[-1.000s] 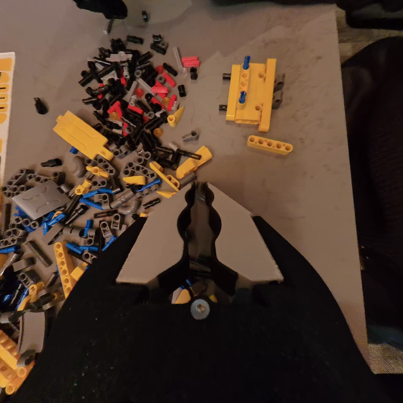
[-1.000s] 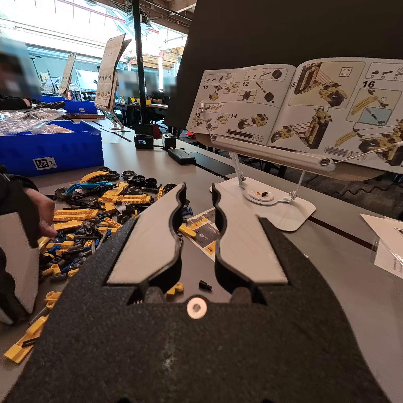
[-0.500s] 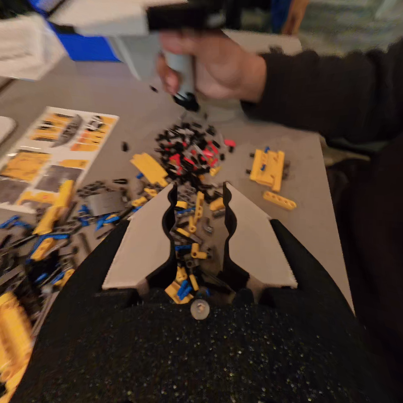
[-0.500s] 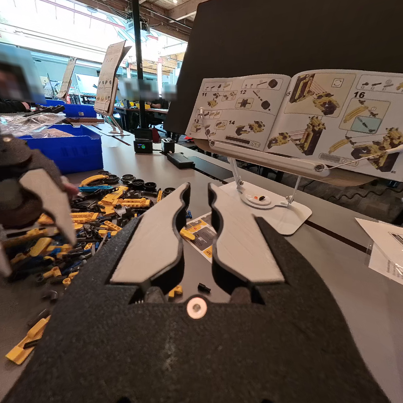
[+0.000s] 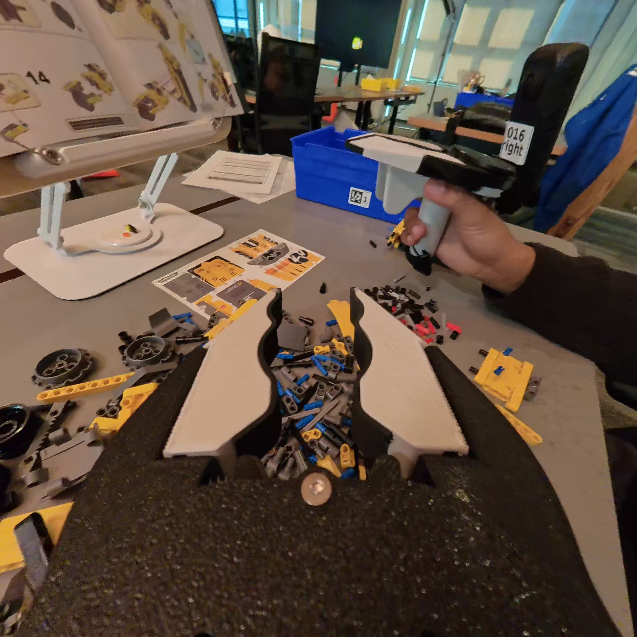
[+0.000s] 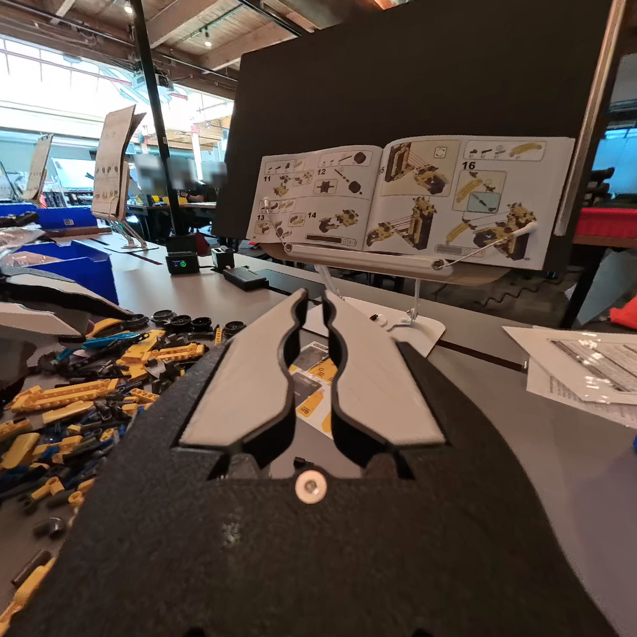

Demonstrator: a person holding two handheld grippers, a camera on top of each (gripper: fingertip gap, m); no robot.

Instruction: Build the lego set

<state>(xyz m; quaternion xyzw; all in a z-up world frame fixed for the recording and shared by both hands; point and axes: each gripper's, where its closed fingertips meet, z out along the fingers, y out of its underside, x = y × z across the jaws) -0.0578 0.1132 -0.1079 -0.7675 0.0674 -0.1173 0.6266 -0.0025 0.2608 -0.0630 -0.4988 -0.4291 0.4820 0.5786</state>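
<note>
My left gripper (image 5: 315, 293) is open and empty, and hovers over a loose pile of small yellow, grey, blue and black building pieces (image 5: 310, 389). A small yellow sub-assembly with blue pins (image 5: 503, 377) lies to its right, with a yellow beam (image 5: 517, 427) beside it. My right gripper (image 6: 315, 294) holds nothing; its jaws stand a narrow gap apart. It points over the table at an open instruction booklet (image 6: 396, 200) on a white stand. In the left wrist view a hand holds the right gripper (image 5: 396, 151) above the far pieces.
A sticker sheet (image 5: 241, 272) lies by the stand's white base (image 5: 113, 248). A blue bin (image 5: 327, 172) stands behind. Black wheels (image 5: 63, 367) lie at the left. Printed papers (image 6: 586, 368) lie at the right. The table's edge runs along the right (image 5: 586, 465). The left gripper's tips are roughly 15 cm from the right gripper's.
My left gripper went from shut to open and tilted up from looking down at the table to looking across it. My right gripper's jaws have narrowed.
</note>
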